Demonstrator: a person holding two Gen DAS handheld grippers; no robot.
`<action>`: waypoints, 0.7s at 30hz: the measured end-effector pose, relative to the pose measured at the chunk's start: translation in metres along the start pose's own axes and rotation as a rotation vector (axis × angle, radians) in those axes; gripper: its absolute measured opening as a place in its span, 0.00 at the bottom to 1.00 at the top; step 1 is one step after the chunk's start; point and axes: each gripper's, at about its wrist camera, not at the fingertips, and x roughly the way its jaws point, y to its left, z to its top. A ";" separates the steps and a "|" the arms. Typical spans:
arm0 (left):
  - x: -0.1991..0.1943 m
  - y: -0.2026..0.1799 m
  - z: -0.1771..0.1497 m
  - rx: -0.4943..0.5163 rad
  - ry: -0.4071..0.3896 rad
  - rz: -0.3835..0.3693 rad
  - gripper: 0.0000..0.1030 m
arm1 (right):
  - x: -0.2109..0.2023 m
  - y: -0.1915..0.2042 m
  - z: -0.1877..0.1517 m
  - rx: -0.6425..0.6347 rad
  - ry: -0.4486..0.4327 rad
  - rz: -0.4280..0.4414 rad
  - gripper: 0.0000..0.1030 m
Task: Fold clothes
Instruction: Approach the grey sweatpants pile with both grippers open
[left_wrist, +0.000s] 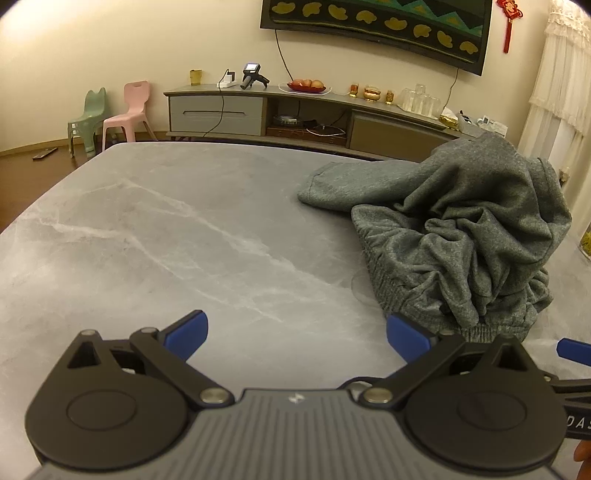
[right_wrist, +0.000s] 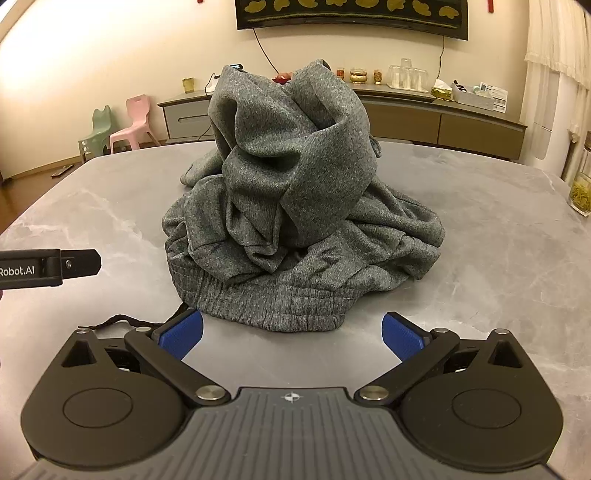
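Observation:
A grey knit garment (right_wrist: 295, 206) lies in a tall crumpled heap on the grey marble table (right_wrist: 498, 258), its elastic waistband (right_wrist: 266, 299) facing me and a dark drawstring (right_wrist: 122, 319) trailing left. My right gripper (right_wrist: 291, 338) stands open just short of the waistband, nothing between its blue pads. In the left wrist view the same garment (left_wrist: 461, 236) sits to the right. My left gripper (left_wrist: 297, 338) is open over bare table beside the heap. One right-gripper finger (left_wrist: 574, 349) shows at the right edge, and one left-gripper finger (right_wrist: 79, 264) reaches in from the left of the right wrist view.
The table (left_wrist: 166, 240) spreads wide to the left of the heap. A glass jar (right_wrist: 581, 194) stands at the table's right edge. Behind are a low TV cabinet (left_wrist: 295, 114) with glasses and fruit, a pink chair (left_wrist: 129, 110) and a green chair (left_wrist: 86, 122).

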 end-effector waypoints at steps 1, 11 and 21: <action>0.000 -0.001 0.000 0.005 -0.002 0.002 1.00 | 0.000 0.000 0.000 -0.003 0.003 -0.003 0.99; 0.001 -0.004 -0.001 0.026 0.030 -0.022 1.00 | -0.001 0.000 0.000 -0.001 -0.006 -0.003 0.99; 0.005 0.005 -0.005 -0.026 0.110 -0.068 0.85 | -0.008 0.001 0.000 -0.006 -0.026 0.017 0.99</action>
